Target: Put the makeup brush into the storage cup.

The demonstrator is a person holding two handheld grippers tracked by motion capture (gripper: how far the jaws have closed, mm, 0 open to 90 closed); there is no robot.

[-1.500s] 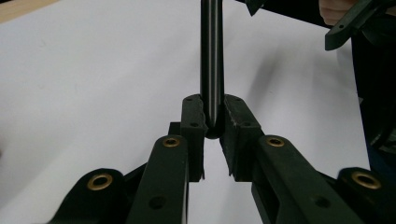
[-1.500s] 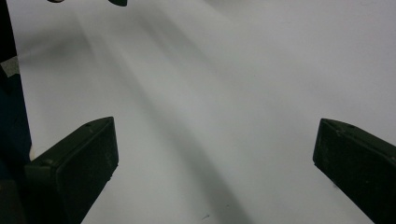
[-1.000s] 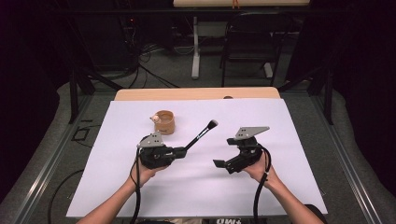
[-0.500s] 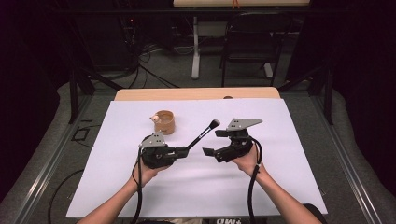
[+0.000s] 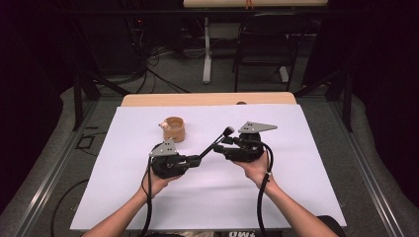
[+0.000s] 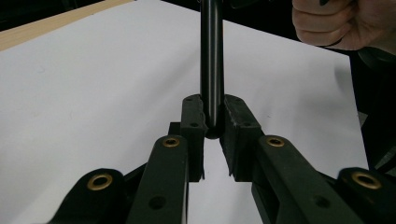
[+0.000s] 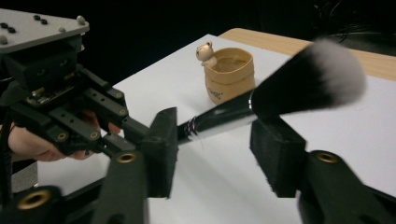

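- High view: the left gripper (image 5: 195, 160) holds a makeup brush (image 5: 213, 144) up over the white table (image 5: 306, 163). The right gripper (image 5: 221, 144) sits by the brush tip. The little cup (image 5: 174, 129) waits behind.
- Left gripper view: its jaws squeeze the brush handle (image 6: 211, 65) tight.
- Right gripper view: its jaws are wide apart around the brush (image 7: 261, 105), maybe not touching. The hand-over looks only half done.
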